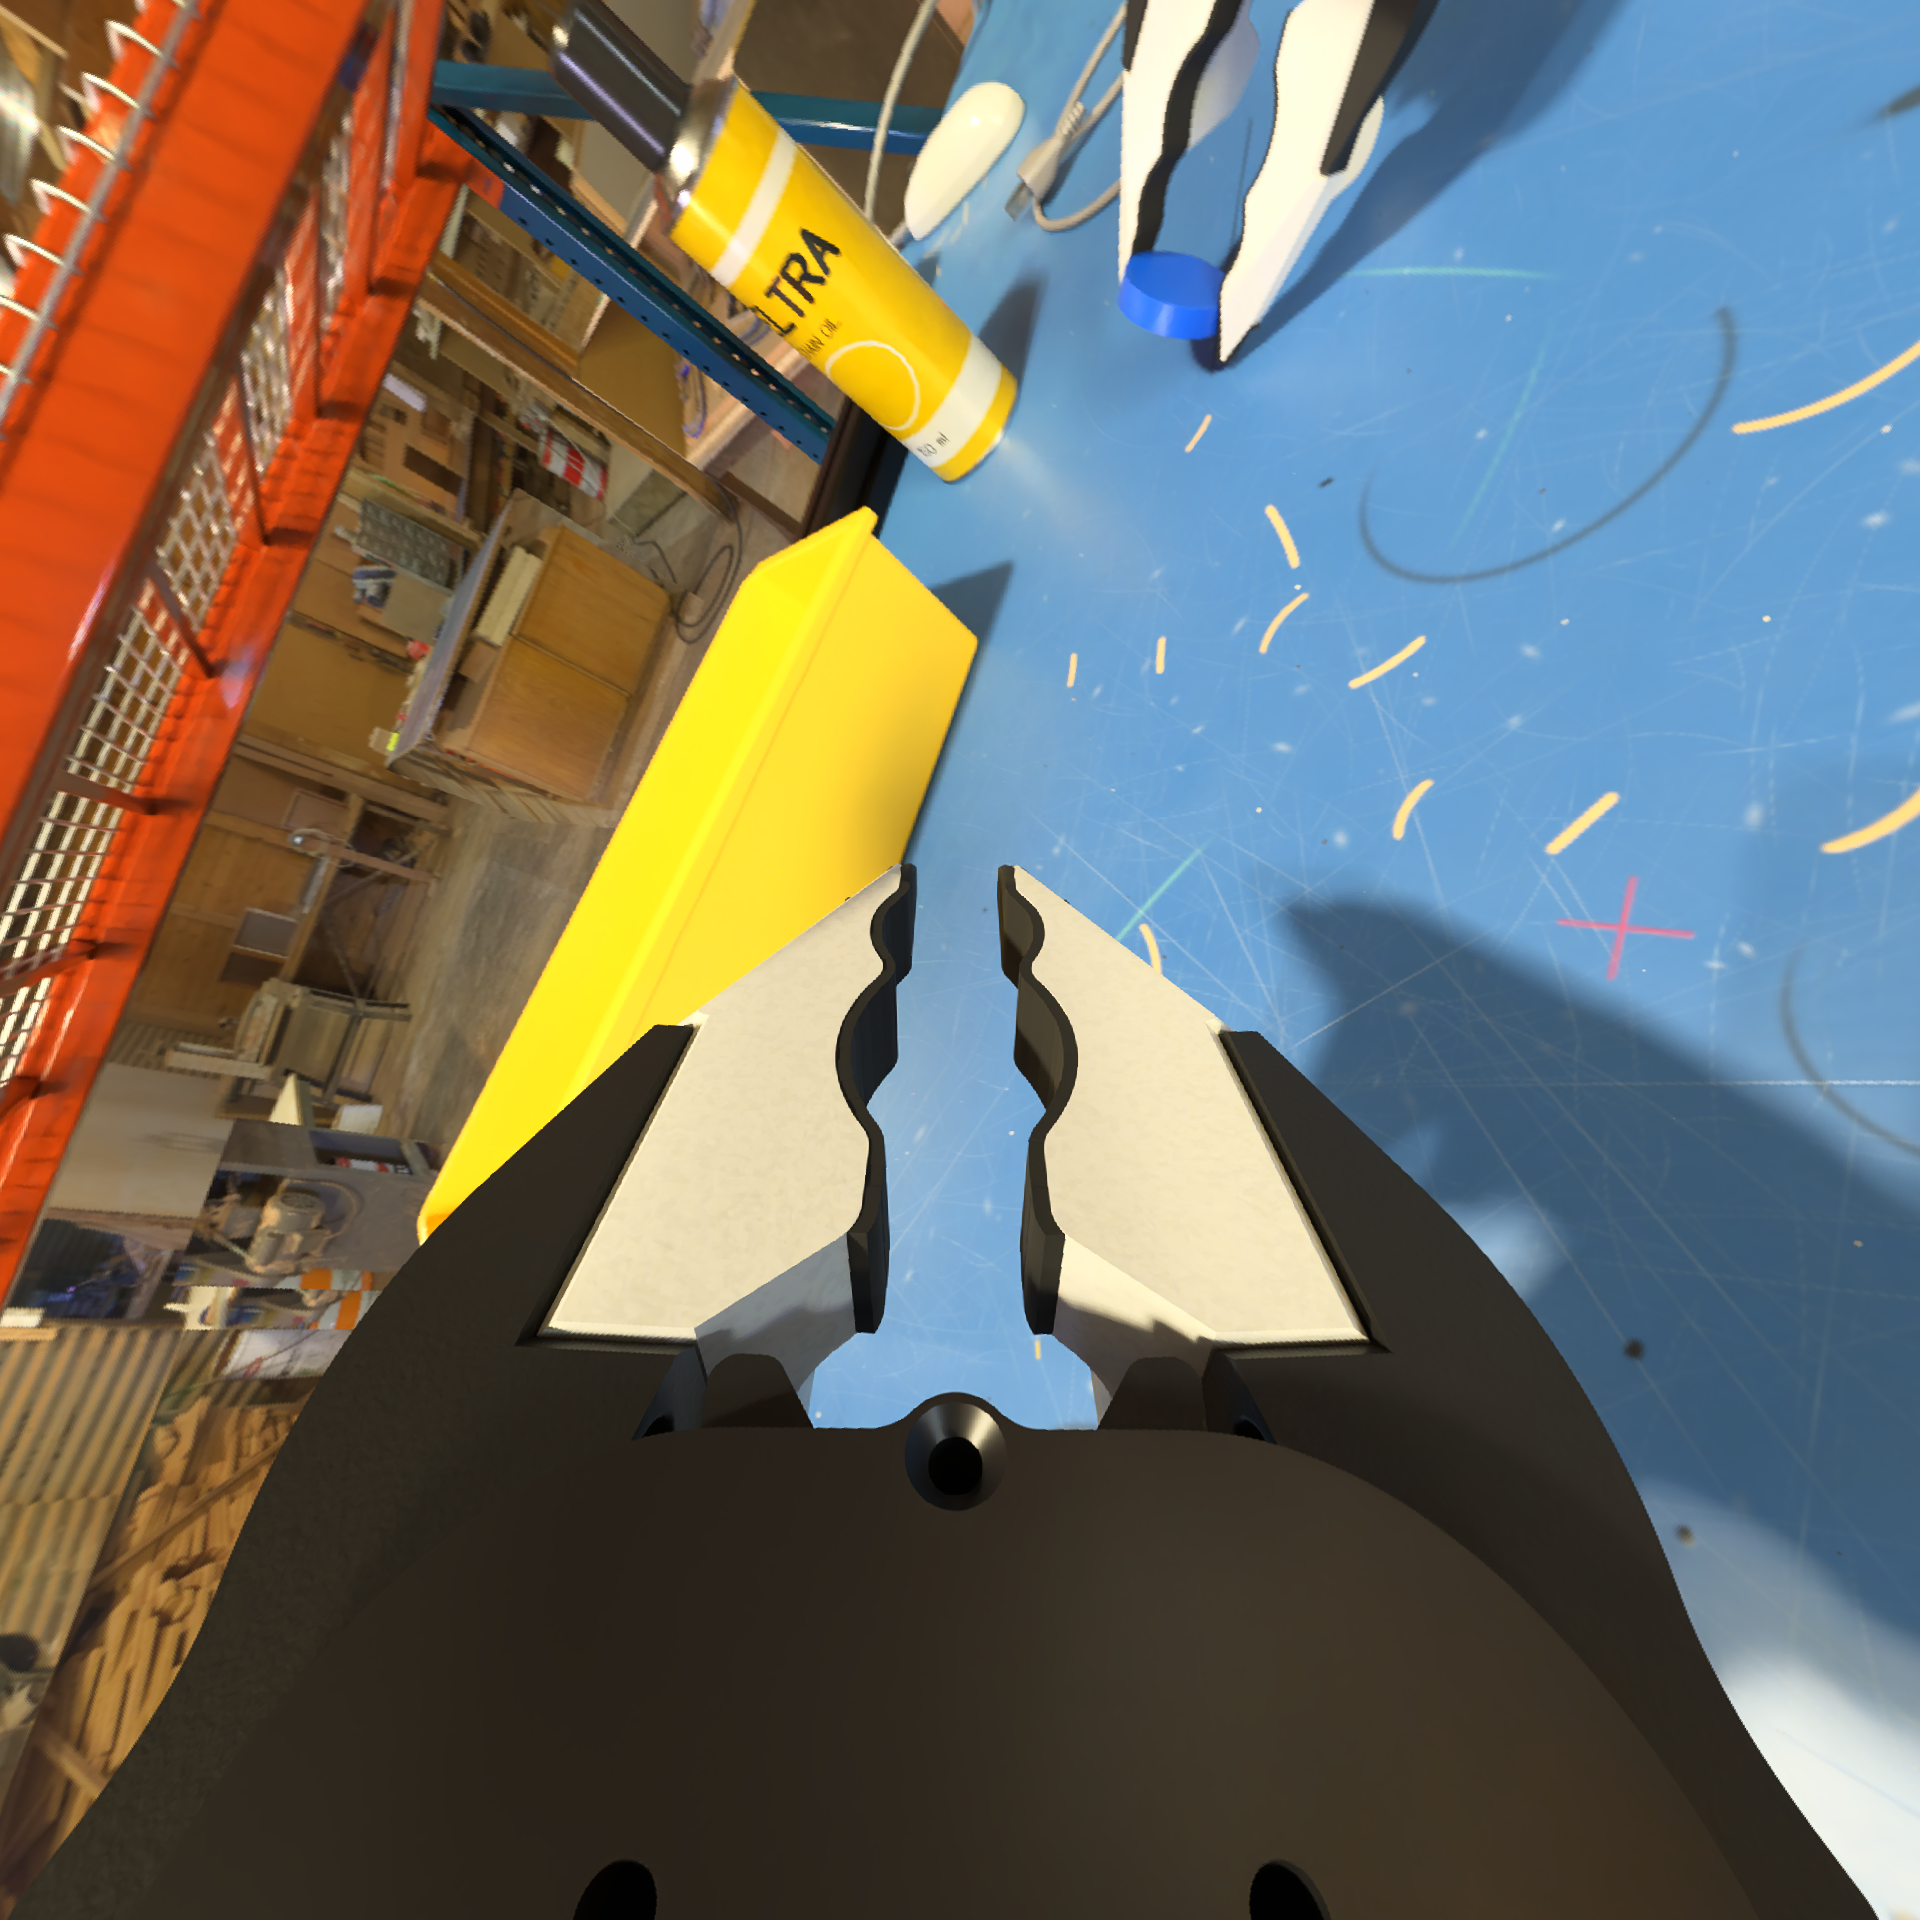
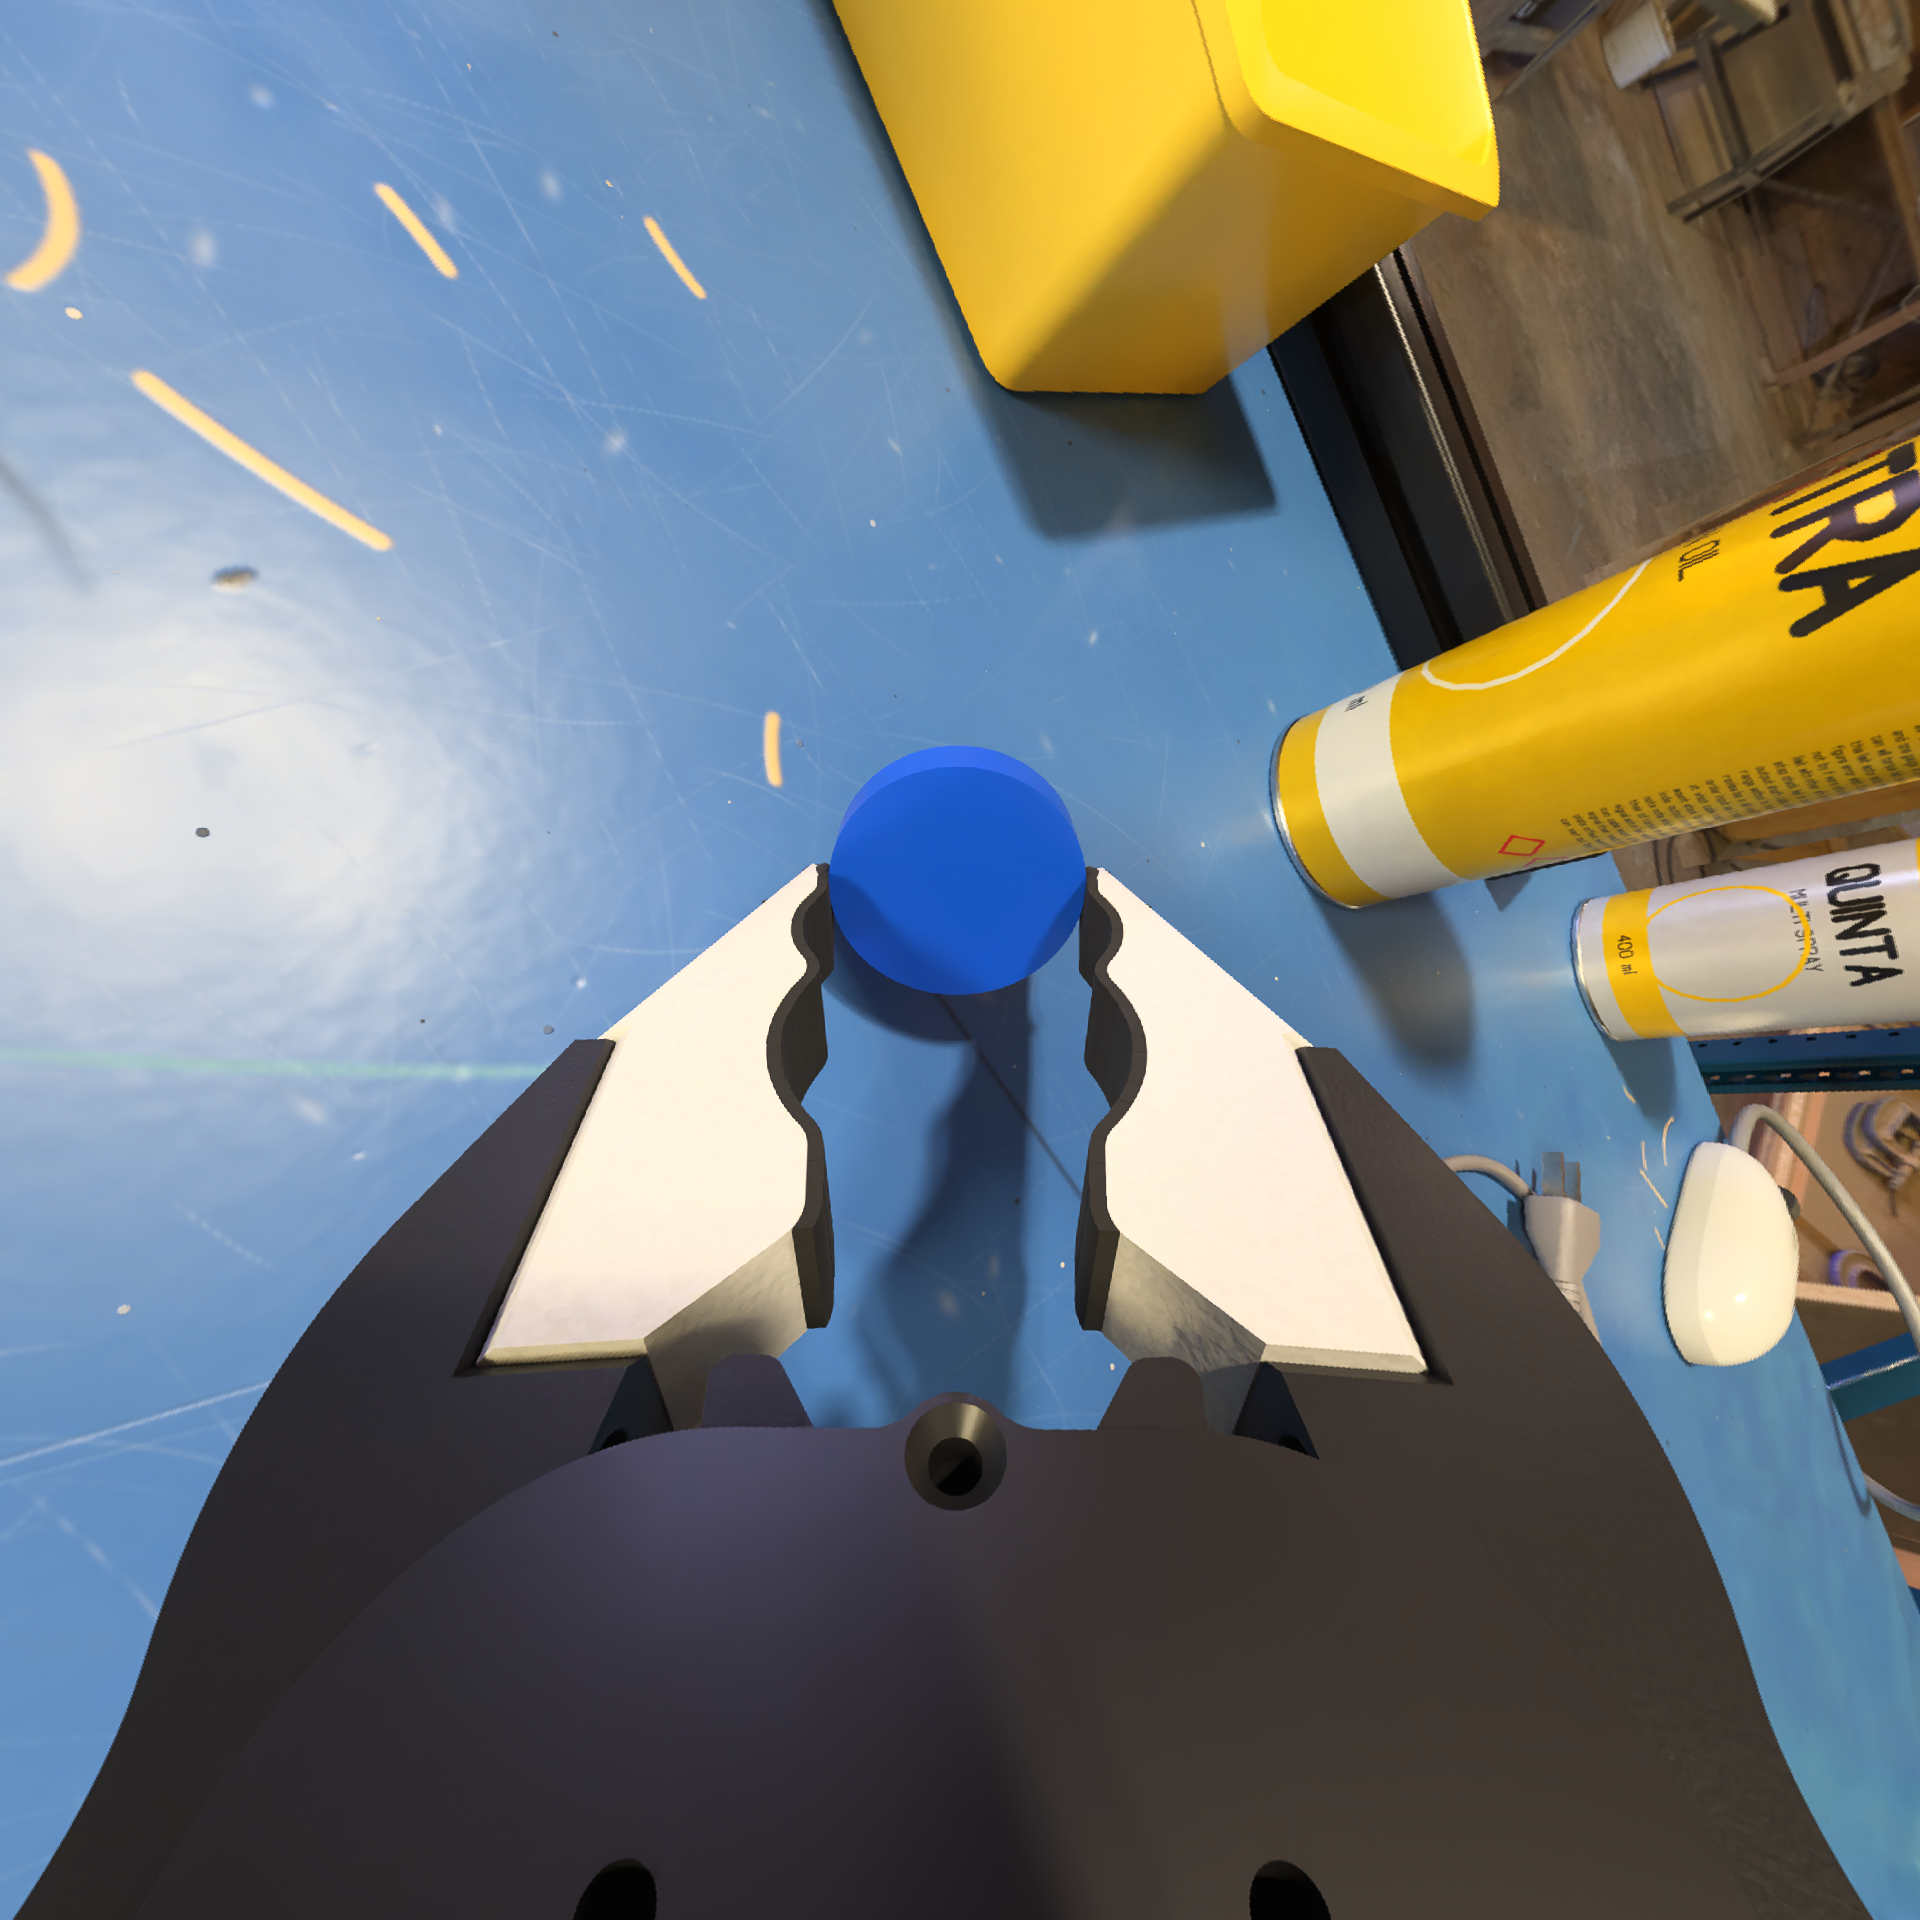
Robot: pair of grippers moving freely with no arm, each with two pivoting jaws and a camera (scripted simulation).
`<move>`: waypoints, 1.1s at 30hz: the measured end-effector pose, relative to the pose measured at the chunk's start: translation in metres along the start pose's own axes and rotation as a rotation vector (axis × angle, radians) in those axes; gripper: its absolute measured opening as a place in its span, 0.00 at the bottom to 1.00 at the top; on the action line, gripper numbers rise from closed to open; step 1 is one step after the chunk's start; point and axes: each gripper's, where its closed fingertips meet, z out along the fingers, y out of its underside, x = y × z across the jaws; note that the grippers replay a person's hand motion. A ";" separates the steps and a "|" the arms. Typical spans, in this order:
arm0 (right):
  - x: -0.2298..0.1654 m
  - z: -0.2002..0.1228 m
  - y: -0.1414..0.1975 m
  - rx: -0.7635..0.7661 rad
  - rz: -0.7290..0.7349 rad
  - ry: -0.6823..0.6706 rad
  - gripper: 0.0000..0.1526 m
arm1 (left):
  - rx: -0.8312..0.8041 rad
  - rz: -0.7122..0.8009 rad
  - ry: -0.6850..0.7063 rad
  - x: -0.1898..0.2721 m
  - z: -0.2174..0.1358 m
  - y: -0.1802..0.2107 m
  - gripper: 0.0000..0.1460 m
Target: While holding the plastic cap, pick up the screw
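Observation:
My right gripper (image 2: 956,883) is shut on a blue round plastic cap (image 2: 956,868), gripped at its sides by the fingertips, just over the scratched blue table (image 2: 520,727). In the left wrist view the right gripper (image 1: 1184,307) shows at the top with the cap (image 1: 1164,296) close to the table. My left gripper (image 1: 956,883) hovers over the table beside a yellow bin. Its jaws stand a narrow gap apart with nothing visible between them. No screw shows in either view.
A yellow bin (image 1: 790,790) (image 2: 1174,187) stands by the table edge (image 2: 1382,436). A yellow spray can (image 1: 831,291) (image 2: 1610,707) stands near it, with a white-and-yellow can (image 2: 1766,956), a white rounded device (image 1: 961,151) (image 2: 1730,1257) and a grey cable plug (image 2: 1558,1226).

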 end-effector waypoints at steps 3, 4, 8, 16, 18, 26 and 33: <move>0.002 -0.001 0.001 -0.003 0.004 0.009 0.31 | -0.003 0.019 -0.054 -0.015 -0.012 -0.001 0.11; 0.003 -0.002 0.001 -0.003 0.008 0.015 0.31 | -0.007 0.019 -0.076 -0.021 -0.017 0.000 0.11; 0.008 -0.010 -0.006 0.028 0.034 0.040 0.31 | -0.022 -0.022 -0.135 -0.045 -0.041 0.012 0.12; 0.005 -0.019 -0.012 0.040 0.036 0.064 0.31 | -0.044 -0.135 -0.211 -0.082 -0.110 0.051 0.25; 0.004 -0.018 -0.010 0.035 0.037 0.060 0.31 | -0.098 -0.121 -0.232 -0.087 -0.126 0.067 0.23; -0.001 -0.016 -0.012 0.032 0.016 0.047 0.31 | -0.226 -0.145 0.129 -0.003 -0.153 0.091 0.21; -0.005 -0.016 -0.015 0.037 0.007 0.032 0.31 | -0.366 -0.283 0.505 0.089 -0.162 0.115 0.24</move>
